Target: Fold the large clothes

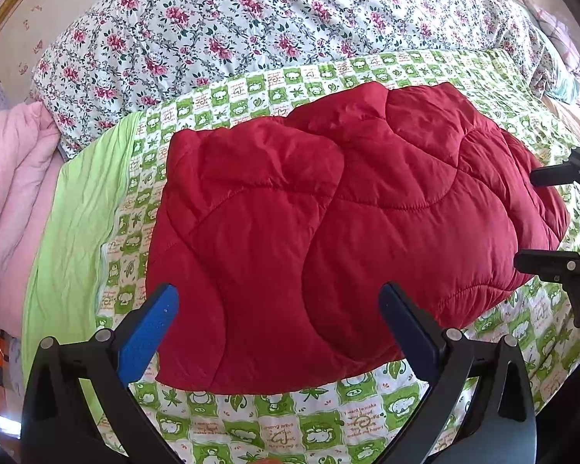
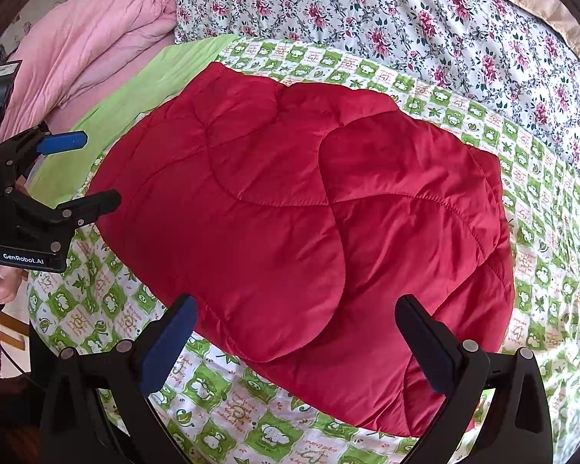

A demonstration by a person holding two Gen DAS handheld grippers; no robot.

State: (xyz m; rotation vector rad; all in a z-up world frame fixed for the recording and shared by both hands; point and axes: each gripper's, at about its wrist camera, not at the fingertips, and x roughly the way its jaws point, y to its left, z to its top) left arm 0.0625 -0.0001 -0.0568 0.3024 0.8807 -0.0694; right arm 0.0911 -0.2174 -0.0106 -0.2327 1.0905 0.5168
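A red quilted padded garment (image 1: 328,216) lies folded into a compact bundle on the green-and-white patterned bed sheet (image 1: 274,421). It also shows in the right wrist view (image 2: 309,208). My left gripper (image 1: 278,309) is open and empty, hovering above the garment's near edge; it also shows at the left of the right wrist view (image 2: 100,166). My right gripper (image 2: 295,321) is open and empty above the garment's near right part; its black fingers (image 1: 549,263) show at the right edge of the left wrist view.
A floral duvet (image 1: 251,27) is bunched along the far side of the bed. A pink quilt (image 1: 11,193) is piled at the left, next to a plain light-green strip of sheet (image 1: 77,212). The bed's near edge lies just below the grippers.
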